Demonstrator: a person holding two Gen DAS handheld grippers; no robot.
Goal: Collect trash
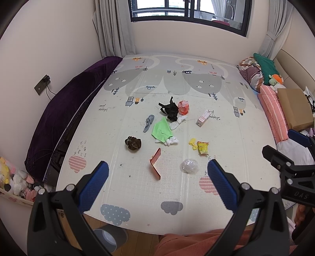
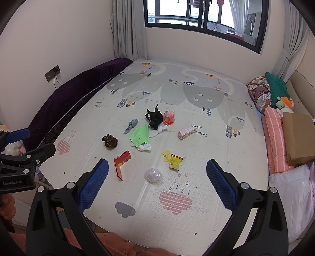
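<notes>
Home bedroom: curtained window point(image 1: 189, 11), patterned play mat point(image 1: 226, 126) over the floor, folded bedding point(image 1: 254, 72) and stuffed toys point(image 1: 15, 179) along its edges.

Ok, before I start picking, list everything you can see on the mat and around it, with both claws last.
play mat: 1, cream and grey print, fills the middle
red envelope: 1, red, near left
clear plastic ball: 1, near centre
yellow snack packet: 1, right of centre
yellow scrap: 1, touching packet
pink carton: 1, mid right
green cloth: 1, centre
white wads: 2, beside the cloth
black bag: 1, far centre
red bag: 1, beside black bag
grey sock: 1, left of cloth
brown wad: 1, left
cardboard box: 1, brown, right edge
left claw: open, empty
right claw: open, empty
</notes>
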